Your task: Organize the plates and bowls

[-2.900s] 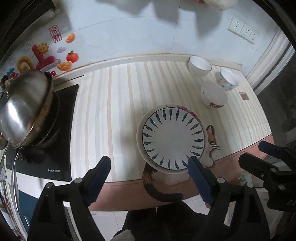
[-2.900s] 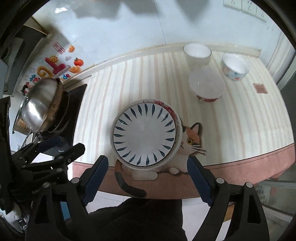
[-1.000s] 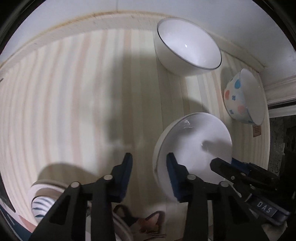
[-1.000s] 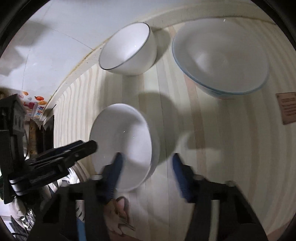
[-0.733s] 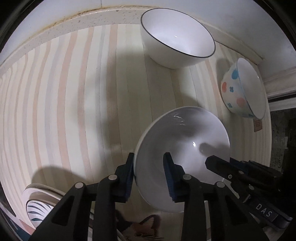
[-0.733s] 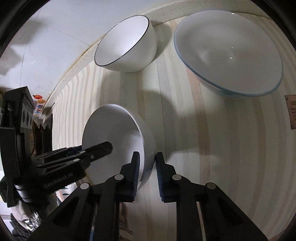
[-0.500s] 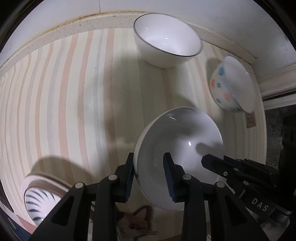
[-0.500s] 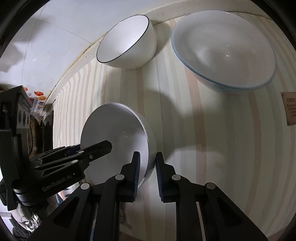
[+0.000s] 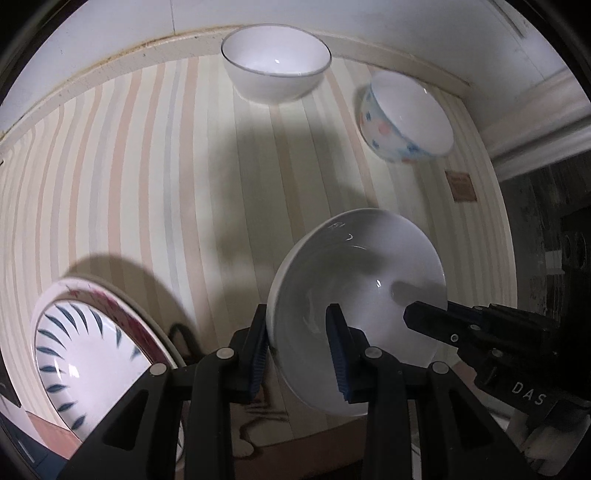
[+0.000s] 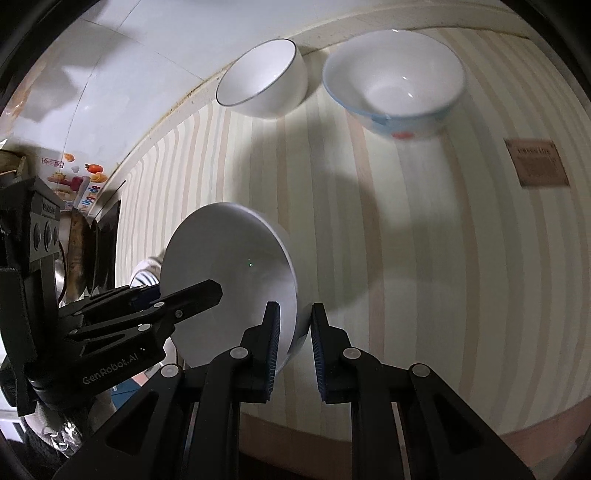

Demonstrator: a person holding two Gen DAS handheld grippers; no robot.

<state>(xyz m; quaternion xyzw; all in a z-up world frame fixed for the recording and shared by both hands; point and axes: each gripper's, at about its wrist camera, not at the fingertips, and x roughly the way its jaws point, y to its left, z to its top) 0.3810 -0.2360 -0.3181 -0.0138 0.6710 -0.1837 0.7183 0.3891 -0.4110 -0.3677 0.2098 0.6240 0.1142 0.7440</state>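
Both grippers hold one wide white bowl (image 9: 362,280) above the striped counter. My left gripper (image 9: 299,347) is shut on its left rim. My right gripper (image 10: 293,332) is shut on its right rim, and the white bowl (image 10: 229,273) is tilted in that view. Each gripper shows in the other's view: the right gripper (image 9: 436,321) and the left gripper (image 10: 192,295). A plain white bowl with a dark rim (image 9: 275,68) and a dotted bowl (image 9: 406,118) stand at the back. A blue-leaf plate (image 9: 85,350) sits on a larger plate at the front left.
A small brown tag (image 9: 460,186) lies on the striped counter (image 9: 147,184) right of the bowls. The white wall (image 9: 184,18) runs behind. A pot and stickers (image 10: 79,181) show at the far left in the right wrist view.
Both grippers have lifted the white bowl off the counter and pulled it back toward the front edge. The stacked plates have come back into the left wrist view.
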